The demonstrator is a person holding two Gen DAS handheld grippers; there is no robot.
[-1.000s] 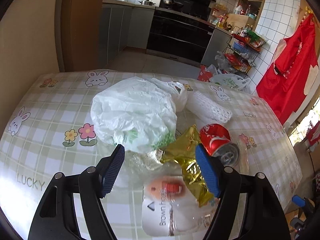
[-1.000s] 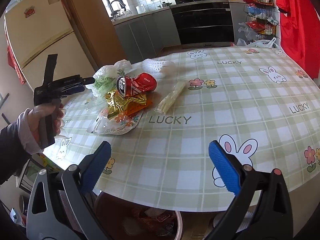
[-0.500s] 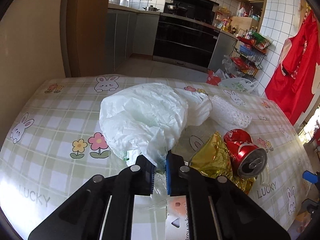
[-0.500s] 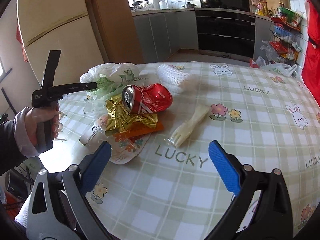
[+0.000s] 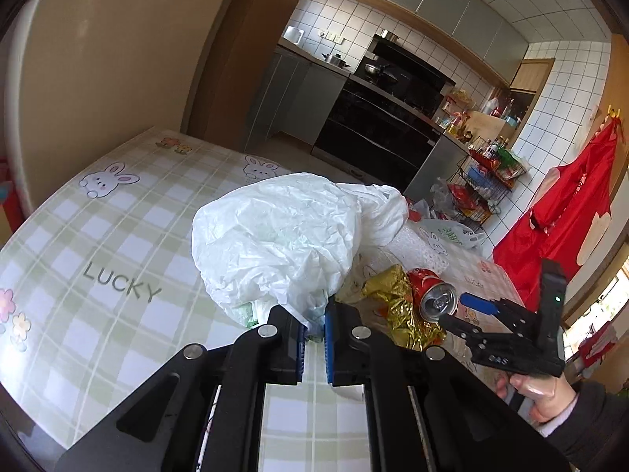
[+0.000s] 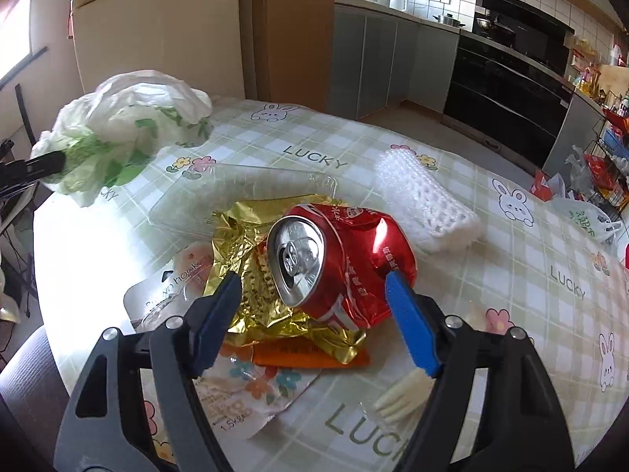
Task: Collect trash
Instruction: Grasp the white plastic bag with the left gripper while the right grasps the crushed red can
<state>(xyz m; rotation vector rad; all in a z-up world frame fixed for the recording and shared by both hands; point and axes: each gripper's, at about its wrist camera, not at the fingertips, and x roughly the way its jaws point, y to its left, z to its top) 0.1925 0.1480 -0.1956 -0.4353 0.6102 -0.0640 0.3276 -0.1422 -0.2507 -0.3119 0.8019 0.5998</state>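
The left gripper had its jaws clamped on a fold of the crumpled white plastic bag, held over the checked tablecloth. The right gripper hovered around the crushed red can, its jaws closing but not pressing it. The can lay on a gold foil wrapper, near a clear plastic tray and white foam netting.
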